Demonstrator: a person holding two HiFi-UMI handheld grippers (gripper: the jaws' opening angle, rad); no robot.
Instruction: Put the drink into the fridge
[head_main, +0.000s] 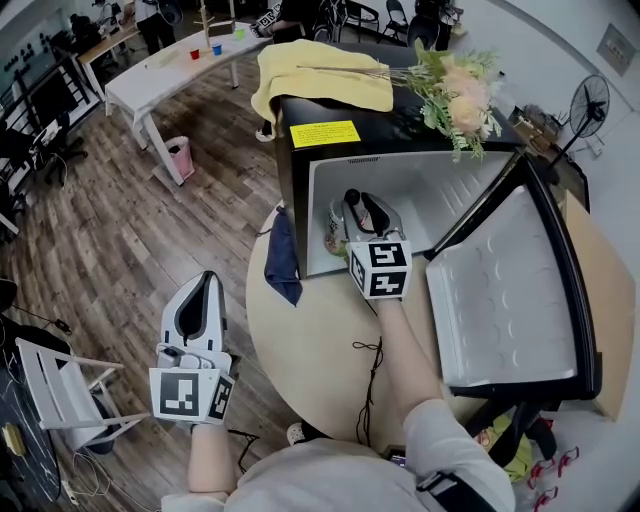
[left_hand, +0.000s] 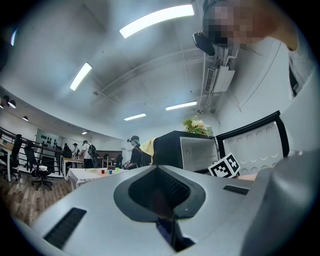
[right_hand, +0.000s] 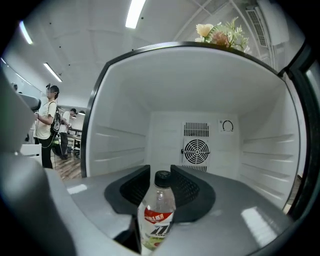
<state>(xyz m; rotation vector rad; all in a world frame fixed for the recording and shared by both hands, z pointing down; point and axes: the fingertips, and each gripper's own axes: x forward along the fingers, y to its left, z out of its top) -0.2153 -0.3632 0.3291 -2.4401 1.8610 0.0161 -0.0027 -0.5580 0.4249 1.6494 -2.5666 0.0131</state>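
A clear drink bottle with a black cap and a red and green label sits between the jaws of my right gripper, which is shut on it. In the head view that gripper is level at the mouth of the open black mini fridge, and the bottle shows just beside its fingers. The fridge's white inside holds nothing, with a round fan grille on the back wall. My left gripper hangs off the table's left side, jaws together, holding nothing.
The fridge door stands wide open to the right. A yellow cloth and flowers lie on the fridge top. A dark blue cloth hangs over the round table. A white chair stands at the left.
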